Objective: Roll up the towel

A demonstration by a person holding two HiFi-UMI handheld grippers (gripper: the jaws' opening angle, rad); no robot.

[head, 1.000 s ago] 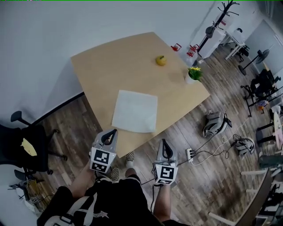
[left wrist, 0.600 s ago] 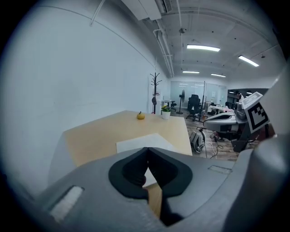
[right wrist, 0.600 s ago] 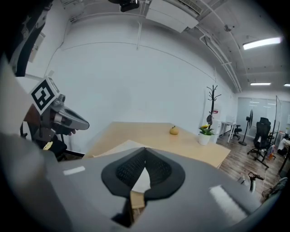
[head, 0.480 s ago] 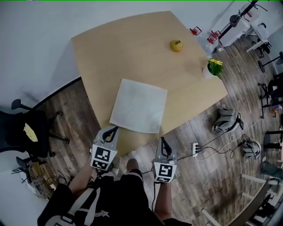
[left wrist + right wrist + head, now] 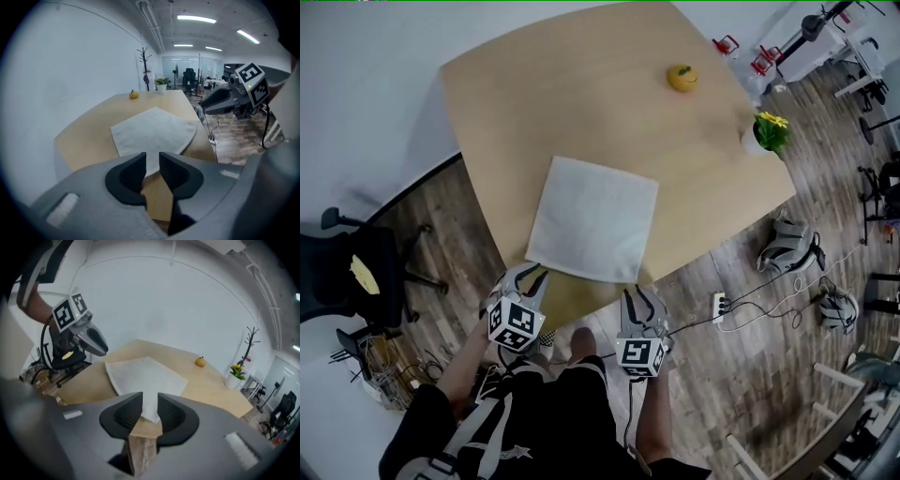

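The towel lies flat and square on the near half of the table, its near edge just inside the table's near edge. The left gripper sits by the towel's near left corner and the right gripper just short of the near right corner. Both point down and away from the person. The jaws of both have just been opening and stand partly apart. Nothing is between the pads: each gripper view shows only cloth and table edge beyond the gap. The step in hand looks like the reach for the near edge. To do it well, each gripper should probably take its own corner at the same depth, pinching only the top layer of the hem. The two should then lift a little and turn the edge over evenly toward the far side, so the roll starts straight and tight. The right gripper seems to hang farther back from the cloth than the left, so it has more ground to make up. In the towel's path the tabletop is bare. A yellow fruit and a potted plant stand well apart at the far right. They should not hinder a roll unless it drifts right. On the floor are a chair at the left, and a power strip and bags at the right.
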